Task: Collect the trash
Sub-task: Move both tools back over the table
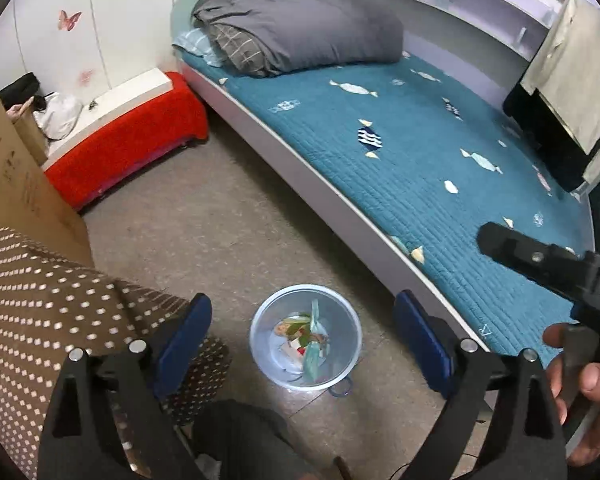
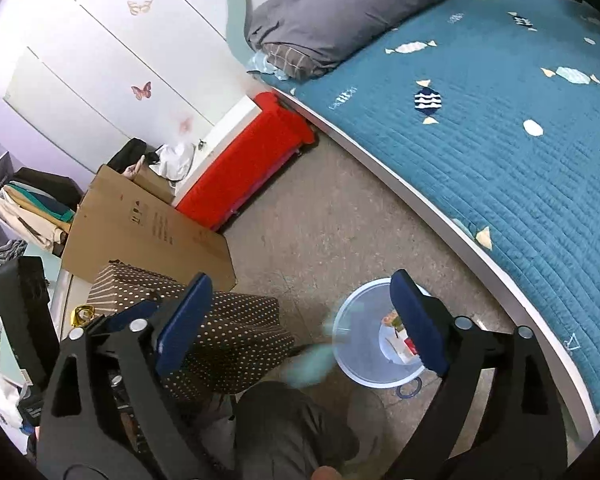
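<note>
Left wrist: bin (image 1: pixel 306 336) beside bed edge (image 1: pixel 340 200).

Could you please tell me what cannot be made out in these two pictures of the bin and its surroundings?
- Right wrist view: a pale green blur beside the clear bin; motion smear hides what it is.
- Right wrist view: the right gripper, whose blue finger covers part of the bin's contents.
- Left wrist view: trash in the bin is too small to name piece by piece.
- Left wrist view: the dotted box is cut off by the left edge.
</note>
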Demonstrator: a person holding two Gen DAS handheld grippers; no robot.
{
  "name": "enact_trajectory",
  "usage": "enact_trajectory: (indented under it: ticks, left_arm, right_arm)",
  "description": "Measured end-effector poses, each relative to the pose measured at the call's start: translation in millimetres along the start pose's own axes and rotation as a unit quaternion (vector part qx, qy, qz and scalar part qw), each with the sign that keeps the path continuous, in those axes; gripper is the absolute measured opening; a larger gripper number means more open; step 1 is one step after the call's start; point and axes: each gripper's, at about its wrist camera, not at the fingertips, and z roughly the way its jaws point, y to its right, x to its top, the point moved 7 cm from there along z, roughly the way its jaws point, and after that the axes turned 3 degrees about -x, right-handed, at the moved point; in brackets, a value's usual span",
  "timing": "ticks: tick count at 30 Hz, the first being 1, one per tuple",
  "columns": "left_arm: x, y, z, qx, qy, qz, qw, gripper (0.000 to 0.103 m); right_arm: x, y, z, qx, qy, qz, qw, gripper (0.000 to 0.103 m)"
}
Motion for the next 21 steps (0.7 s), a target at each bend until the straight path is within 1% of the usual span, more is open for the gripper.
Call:
enact_trajectory:
  ticks: [1,3,7,10,16,21]
  left_arm:
    - [-1,-4,-3,0.005,-0.002,-0.006,1.0000,0.091]
    - [-1,-12,-11,0.011,0.001,-0.015,0.9998,0.091]
    - [-2,-27,-38,0.023,0.027,-0.027,0.9990,0.091]
    - [-3,-33,-60,0.024,0.048,-0.031,0.9981,0.091]
    - [-7,-42,-103,0.027,0.087,-0.038,0.9951,0.092]
    - [-11,-48,-137,0.037,0.121,-0.036,0.9913,0.092]
  right_arm:
    - [0,-3,-1,0.000,0.004,-0.003,1.000,0.097]
    - [0,-8,-4,-0.005,0.013,-0.009,1.000,0.097]
    - [1,-22,-10,-0.011,0.036,-0.012,0.999,0.097]
    - [2,-35,-17,-0.014,0.047,-0.023,0.999,0.097]
    - [0,-69,-33,0.002,0.059,-0.045,0.997,0.097]
    - [-4,-106,-45,0.014,0.069,-0.073,0.995,0.097]
